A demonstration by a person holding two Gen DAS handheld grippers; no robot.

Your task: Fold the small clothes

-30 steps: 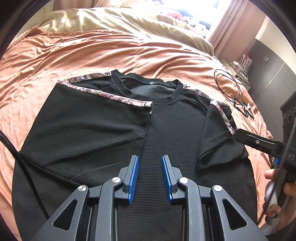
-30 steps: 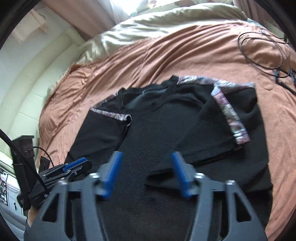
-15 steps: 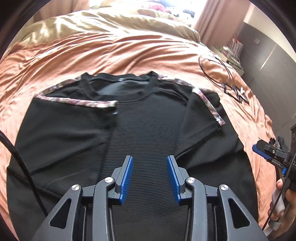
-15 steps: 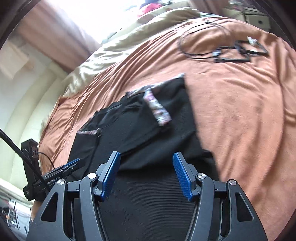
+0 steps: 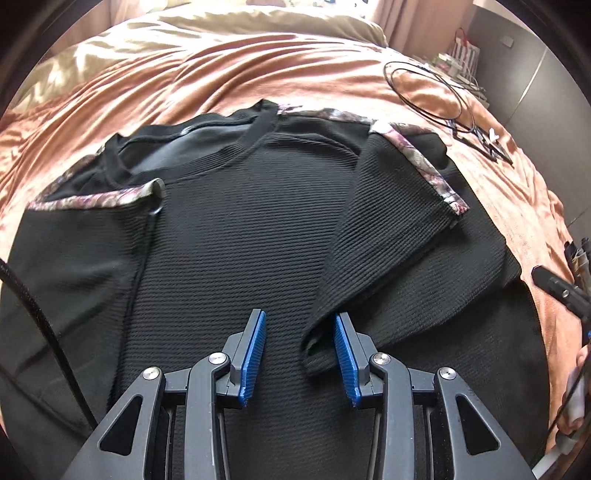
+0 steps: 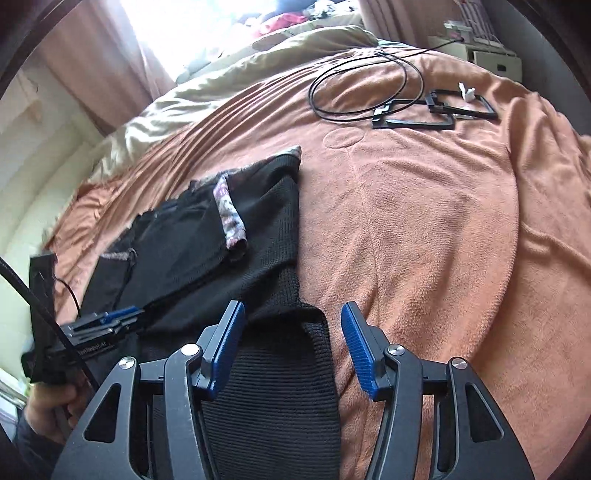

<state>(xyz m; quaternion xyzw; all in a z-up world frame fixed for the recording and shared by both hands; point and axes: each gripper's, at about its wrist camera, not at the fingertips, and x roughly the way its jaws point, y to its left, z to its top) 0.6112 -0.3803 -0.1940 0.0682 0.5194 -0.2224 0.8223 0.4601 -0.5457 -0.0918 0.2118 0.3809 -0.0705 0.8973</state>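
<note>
A black ribbed T-shirt [image 5: 240, 240] with floral-trimmed sleeves lies flat on the orange bedspread [image 5: 258, 74], both sleeves folded in over the body. My left gripper [image 5: 300, 354] is open and empty, low over the shirt's lower middle, with the folded right sleeve's tip by its right finger. My right gripper [image 6: 293, 349] is open and empty over the shirt's right side edge [image 6: 288, 369], which runs between its fingers. The shirt [image 6: 192, 251] stretches away to the left in the right wrist view. The left gripper [image 6: 107, 321] shows there too, and the right gripper's tip [image 5: 557, 288] shows in the left wrist view.
A coiled black cable [image 6: 365, 85] and black flat frames [image 6: 432, 110] lie on the bedspread [image 6: 424, 221] beyond the shirt. A beige duvet [image 5: 221, 33] lies at the bed's far end. Shelves and a grey cabinet [image 5: 517, 74] stand to the right.
My left gripper has moved right and lower toward the folded right sleeve. My right gripper has swung right, off the shirt body to its right edge, and lowered.
</note>
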